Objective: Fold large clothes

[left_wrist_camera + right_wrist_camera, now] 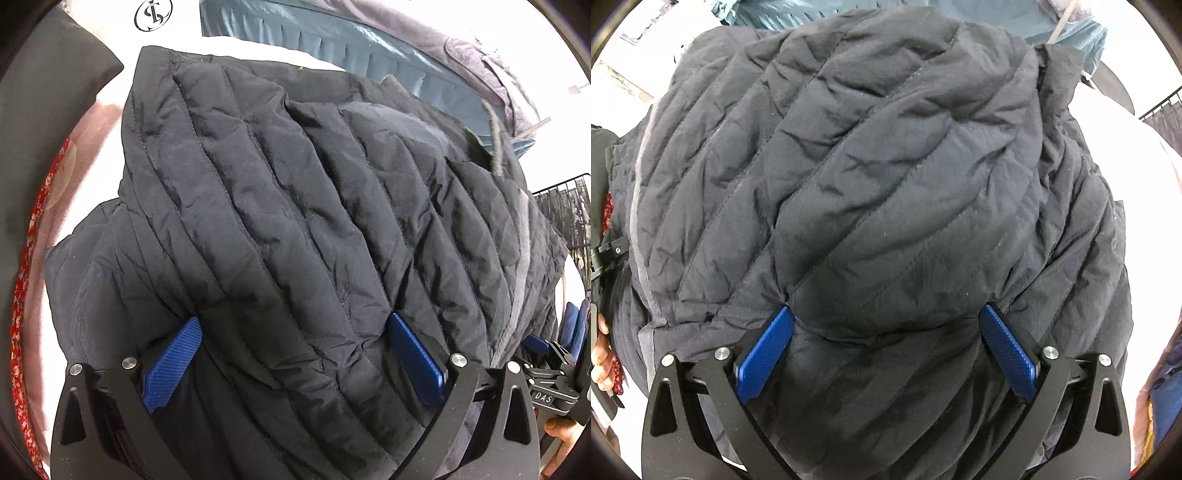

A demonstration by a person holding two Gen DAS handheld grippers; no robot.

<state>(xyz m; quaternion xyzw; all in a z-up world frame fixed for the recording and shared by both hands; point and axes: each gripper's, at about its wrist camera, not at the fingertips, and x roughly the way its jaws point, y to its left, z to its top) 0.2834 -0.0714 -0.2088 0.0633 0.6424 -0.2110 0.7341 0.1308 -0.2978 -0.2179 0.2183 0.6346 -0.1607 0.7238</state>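
Across the white surface [258,46] a dark navy quilted puffer jacket [280,206] lies bunched and partly folded, filling most of both wrist views. Its padded panels run in diagonal stitched channels, and a grey lining edge [517,280] shows along one side.

From the left wrist view, the left gripper [295,321] has its two blue-padded fingers [173,362] spread wide, with a thick roll of the jacket bulging between them; the fingertips press into the fabric, but the jaws are not closed on it. The right gripper [886,314] stands the same way in its own view: blue pads [1008,354] far apart, tips sunk against the jacket [871,184], a mound of padding between them.

Beyond the jacket lies a blue-grey pleated garment [369,48], with a mauve garment [480,55] over its far edge. A black wire basket [565,210] stands at the right edge of the left view; what it holds is too small and dark to tell. Red floral fabric [22,314] runs along the left rim. A hand [602,354] shows at the left edge of the right view, beside the black frame of the other gripper.
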